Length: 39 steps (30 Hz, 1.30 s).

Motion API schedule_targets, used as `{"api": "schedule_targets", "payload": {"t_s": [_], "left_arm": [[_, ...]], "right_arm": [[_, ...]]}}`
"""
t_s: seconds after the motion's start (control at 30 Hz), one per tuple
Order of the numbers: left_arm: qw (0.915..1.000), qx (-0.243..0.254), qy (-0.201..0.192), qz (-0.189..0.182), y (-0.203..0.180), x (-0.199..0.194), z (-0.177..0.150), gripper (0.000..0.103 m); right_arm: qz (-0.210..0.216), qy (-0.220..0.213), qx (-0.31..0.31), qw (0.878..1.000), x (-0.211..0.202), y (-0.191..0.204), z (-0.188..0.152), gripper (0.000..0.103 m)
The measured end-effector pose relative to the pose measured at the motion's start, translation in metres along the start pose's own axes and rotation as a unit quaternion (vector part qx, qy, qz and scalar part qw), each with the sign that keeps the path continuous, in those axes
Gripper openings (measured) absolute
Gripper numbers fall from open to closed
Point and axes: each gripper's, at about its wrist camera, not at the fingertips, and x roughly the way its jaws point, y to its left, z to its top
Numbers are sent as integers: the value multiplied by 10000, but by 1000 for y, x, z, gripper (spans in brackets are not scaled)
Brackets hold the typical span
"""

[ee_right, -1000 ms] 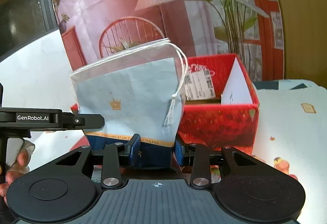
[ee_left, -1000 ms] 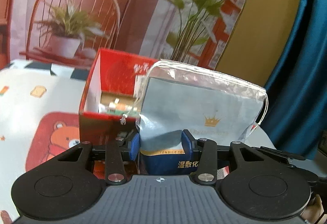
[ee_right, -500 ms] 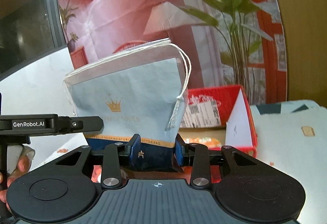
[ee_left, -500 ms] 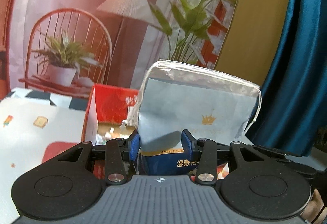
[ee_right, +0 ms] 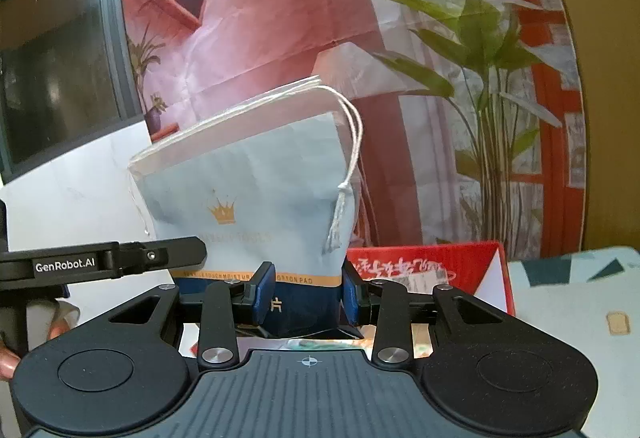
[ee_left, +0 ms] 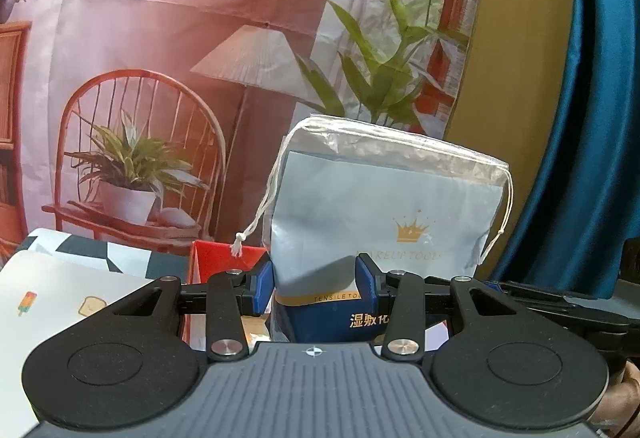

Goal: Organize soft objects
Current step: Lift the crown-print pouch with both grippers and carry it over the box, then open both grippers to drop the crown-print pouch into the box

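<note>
Hiding red box (ee_left: 208,258): held pouch (ee_left: 384,214).

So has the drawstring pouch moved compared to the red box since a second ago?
Yes. The drawstring pouch has risen: the red box now sits lower in the left wrist view, mostly below it.

red box (ee_right: 432,266) interior mostly hidden behind pouch (ee_right: 256,206); contents unreadable.

Pale-blue drawstring pouch (ee_left: 384,206) – upright, gold crown print, drawcords dangling.
</note>
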Motion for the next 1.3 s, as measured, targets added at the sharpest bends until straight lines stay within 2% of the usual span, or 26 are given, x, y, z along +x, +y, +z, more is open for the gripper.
{"api": "schedule_targets", "payload": {"t_s": [0.2,0.37,0.53,0.67,0.83,1.0,1.3], "left_arm": [[9991,-166,390,14,15,37,0,45],[9966,-93,813,136,23,69,-10,45],[9927,-150,1182,174,30,89,-23,45],[9893,-65,1447,191,32,99,-31,45],[9872,-121,1579,179,38,105,-38,45],[9849,-97,1719,163,37,111,-40,46],[9849,-131,1723,123,38,117,-41,46]], "right_arm": [[-129,317,202,9992,36,-16,-1,33],[-224,732,548,9956,68,-37,-14,33],[-296,1214,1249,9843,90,-59,-31,33],[-417,1489,1455,9772,102,-67,-40,33],[-494,1770,1815,9661,109,-75,-49,33],[-610,1882,1688,9656,114,-71,-49,34],[-760,1855,1583,9668,115,-69,-52,34]]}}
